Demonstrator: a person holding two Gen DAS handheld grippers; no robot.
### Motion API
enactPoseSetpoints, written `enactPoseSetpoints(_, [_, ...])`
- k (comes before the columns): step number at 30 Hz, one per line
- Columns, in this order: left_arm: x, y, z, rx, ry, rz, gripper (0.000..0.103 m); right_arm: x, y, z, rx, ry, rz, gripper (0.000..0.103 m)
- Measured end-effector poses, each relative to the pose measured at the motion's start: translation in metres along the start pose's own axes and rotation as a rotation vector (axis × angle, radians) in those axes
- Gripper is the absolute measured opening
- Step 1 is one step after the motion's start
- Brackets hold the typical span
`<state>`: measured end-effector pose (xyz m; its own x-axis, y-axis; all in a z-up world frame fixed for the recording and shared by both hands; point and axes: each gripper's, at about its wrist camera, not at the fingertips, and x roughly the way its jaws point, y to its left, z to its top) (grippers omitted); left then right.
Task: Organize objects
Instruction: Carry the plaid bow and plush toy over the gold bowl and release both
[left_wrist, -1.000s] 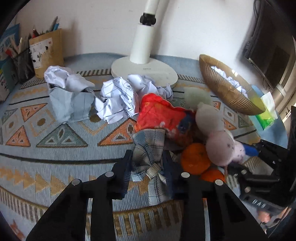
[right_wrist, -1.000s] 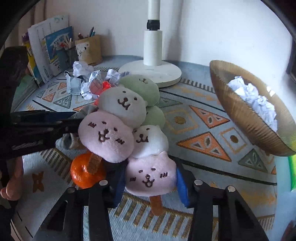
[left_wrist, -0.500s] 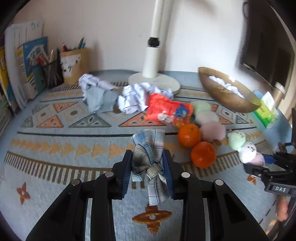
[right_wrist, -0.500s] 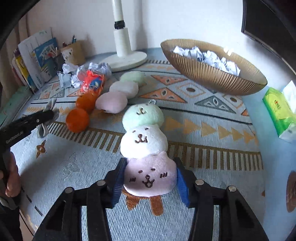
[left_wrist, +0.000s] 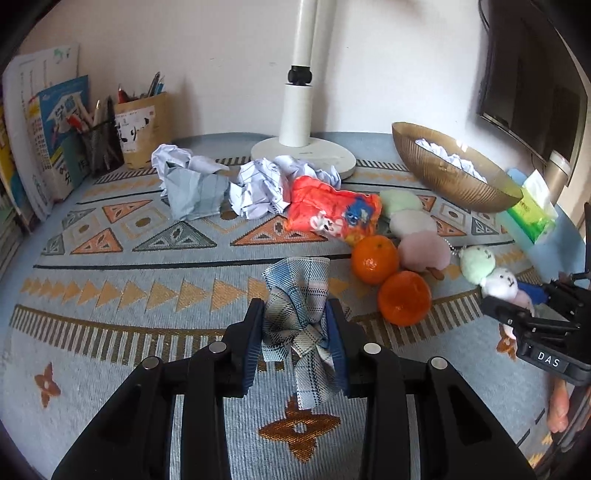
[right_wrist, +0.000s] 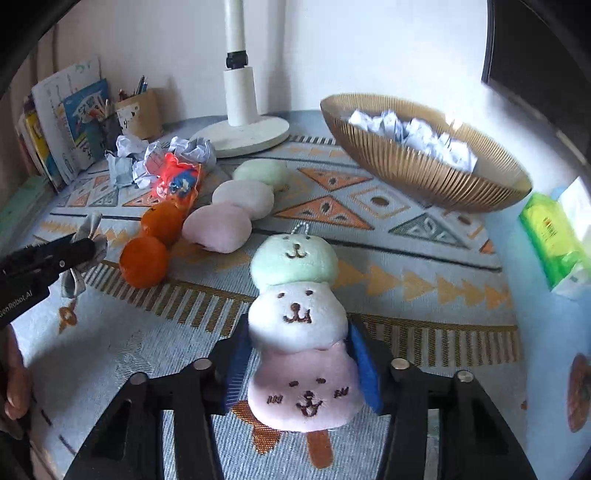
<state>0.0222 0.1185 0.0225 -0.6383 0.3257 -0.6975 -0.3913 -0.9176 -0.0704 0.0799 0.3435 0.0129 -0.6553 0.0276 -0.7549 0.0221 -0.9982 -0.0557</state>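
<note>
My left gripper (left_wrist: 295, 332) is shut on a blue plaid fabric bow (left_wrist: 297, 314) and holds it above the rug. My right gripper (right_wrist: 299, 354) is shut on a plush dango skewer (right_wrist: 297, 317) with green, white and pink faces; it also shows in the left wrist view (left_wrist: 491, 273). A larger plush dango (right_wrist: 236, 206) lies on the rug beside two oranges (left_wrist: 388, 277). A red snack bag (left_wrist: 332, 214) and crumpled papers (left_wrist: 255, 188) lie farther back.
A gold ribbed bowl (right_wrist: 413, 166) holds crumpled paper at the back right. A white lamp base (left_wrist: 303, 155) stands at the back. Pen holders (left_wrist: 138, 129) and books (left_wrist: 48, 140) stand at the back left. A green tissue pack (right_wrist: 554, 229) lies at the right.
Both grippers have pulled back from the pile, each carrying its object. The bow came away from the snack bag, the small dango skewer away from the larger plush.
</note>
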Motion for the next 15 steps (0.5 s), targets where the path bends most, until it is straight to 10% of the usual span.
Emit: enactPoseSetpoints(15, [-0.047,-0.031,0.021,0.052,-0.117,-0.088,0.03,-0.05,-0.038,0.005,0.127,-0.137,0.097,0.048])
